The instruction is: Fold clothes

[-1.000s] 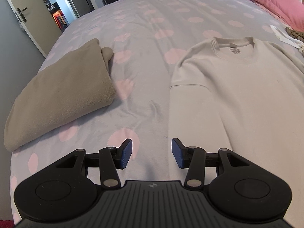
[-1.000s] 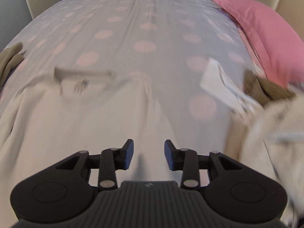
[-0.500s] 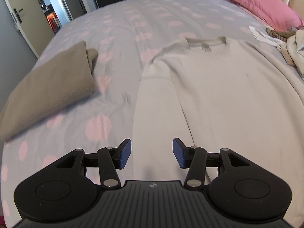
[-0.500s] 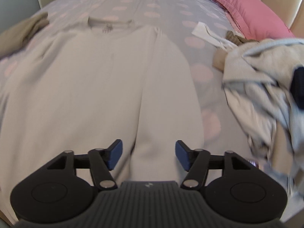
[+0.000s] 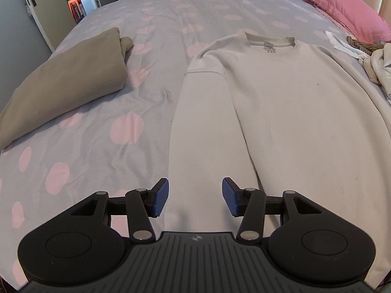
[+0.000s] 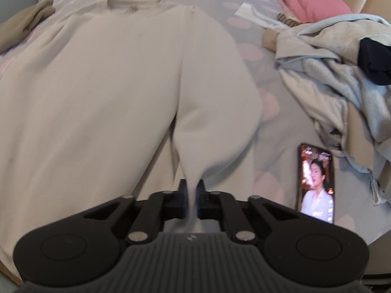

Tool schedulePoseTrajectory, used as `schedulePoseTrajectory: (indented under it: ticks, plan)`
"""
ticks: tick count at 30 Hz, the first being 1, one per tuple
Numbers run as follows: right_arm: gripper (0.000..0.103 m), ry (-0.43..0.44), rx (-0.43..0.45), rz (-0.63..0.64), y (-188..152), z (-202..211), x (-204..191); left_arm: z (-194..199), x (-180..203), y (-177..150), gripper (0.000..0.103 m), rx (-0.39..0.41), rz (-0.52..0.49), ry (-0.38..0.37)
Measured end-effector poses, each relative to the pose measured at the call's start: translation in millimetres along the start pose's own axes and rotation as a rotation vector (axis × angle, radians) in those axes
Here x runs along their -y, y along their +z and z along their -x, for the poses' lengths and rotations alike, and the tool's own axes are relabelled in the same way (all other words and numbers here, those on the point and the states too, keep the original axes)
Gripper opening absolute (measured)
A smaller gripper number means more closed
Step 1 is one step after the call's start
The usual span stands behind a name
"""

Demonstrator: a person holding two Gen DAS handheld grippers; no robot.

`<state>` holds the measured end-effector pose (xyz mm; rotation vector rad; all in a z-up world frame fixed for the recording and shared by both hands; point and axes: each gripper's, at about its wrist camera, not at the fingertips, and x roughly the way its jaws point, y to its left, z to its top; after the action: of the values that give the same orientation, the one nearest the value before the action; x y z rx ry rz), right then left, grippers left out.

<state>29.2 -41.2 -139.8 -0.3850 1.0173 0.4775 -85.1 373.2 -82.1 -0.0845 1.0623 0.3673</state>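
Cream fabric pinched in the right claw (image 6: 192,190): jaws have just closed on the end of the sweatshirt's (image 6: 97,85) right sleeve (image 6: 215,112), cloth bunched up between the pads. Left claw (image 5: 195,199) about half open, nothing gripped, hovering over the other sleeve (image 5: 202,127), which lies folded in along the body.

Just right of the right claw, a phone (image 6: 316,183) lies face-up on the bed (image 5: 171,12), screen lit.

Sweatshirt spread flat on the bed, front down or up I cannot tell; collar (image 5: 268,41) with printed label at the far end. Bedcover is grey with pink dots.

Left of the sweatshirt, well apart: folded tan garment (image 5: 66,83). Right of it: unsorted pile of clothes (image 6: 342,78), grey and beige with something dark on top. Near the pile, a white flat piece (image 5: 339,42) and a striped bit of fabric (image 5: 364,45).

Far end: pink pillow (image 5: 342,7). Far left: open door (image 5: 41,7) with a handle.
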Motion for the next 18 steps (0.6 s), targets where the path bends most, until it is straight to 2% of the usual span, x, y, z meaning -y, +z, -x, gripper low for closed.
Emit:
schedulePoseTrajectory:
  ticks: [5, 13, 18]
  plan:
    - [0.004, -0.063, 0.069, -0.049, 35, 34, 38, 1, 1, 2, 0.046, 0.007, -0.001, -0.010]
    - [0.004, -0.276, 0.137, -0.071, 132, 75, 120, 3, -1, 6, 0.046, 0.019, 0.010, -0.014]
    - [0.004, -0.455, 0.177, -0.099, 191, 86, 172, 1, -8, 9, 0.046, 0.011, 0.035, -0.002]
